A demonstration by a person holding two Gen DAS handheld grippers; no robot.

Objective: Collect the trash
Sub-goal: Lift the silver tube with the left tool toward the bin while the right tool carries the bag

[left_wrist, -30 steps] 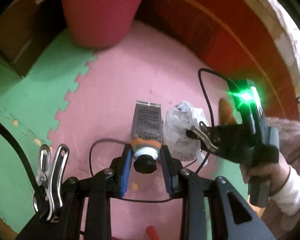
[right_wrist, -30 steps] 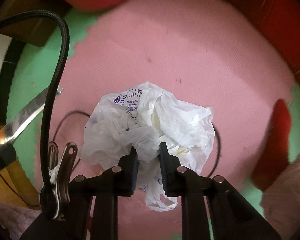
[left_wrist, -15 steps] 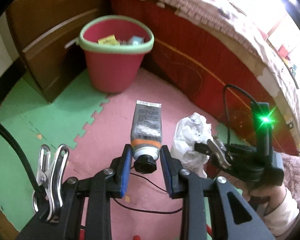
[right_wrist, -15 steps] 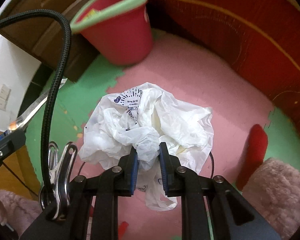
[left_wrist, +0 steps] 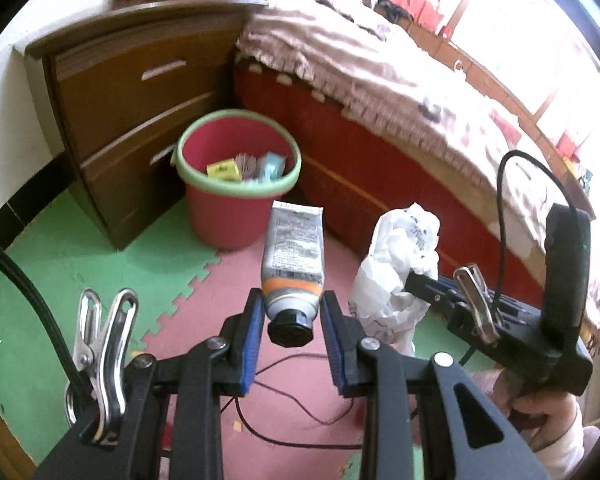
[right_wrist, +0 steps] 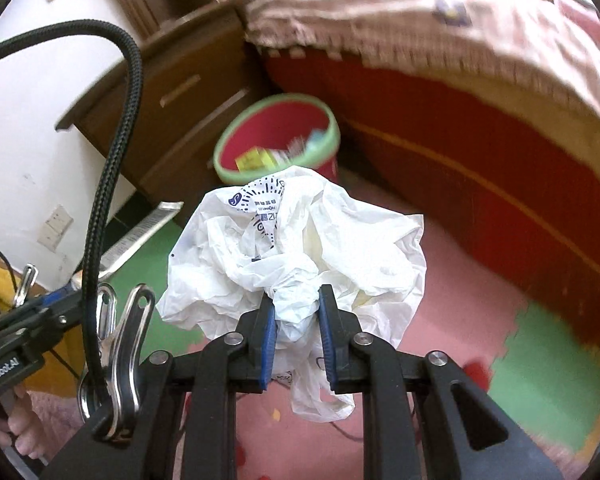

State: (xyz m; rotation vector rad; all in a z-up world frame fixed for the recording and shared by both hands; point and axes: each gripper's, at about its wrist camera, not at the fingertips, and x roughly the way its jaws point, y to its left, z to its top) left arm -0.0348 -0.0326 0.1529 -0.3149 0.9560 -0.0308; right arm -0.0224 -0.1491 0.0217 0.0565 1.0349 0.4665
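Squeeze tube (left_wrist: 294, 252) is clamped in left gripper (left_wrist: 293, 326); crumpled plastic bag (right_wrist: 296, 256) is pinched in right gripper (right_wrist: 297, 330). Red bucket (left_wrist: 236, 184) is seen ahead.

Both wrist views raised, angled down, sharing bin (left_wrist: 236, 178), bed (right_wrist: 440, 40)

Red bucket (left_wrist: 236, 200) with pale green rim; silver tube (left_wrist: 294, 248), orange band, black cap; white crumpled bag (right_wrist: 300, 248) printed dark blue; pink and green puzzle-edged floor mats (left_wrist: 60, 280); brown drawers (left_wrist: 132, 92).
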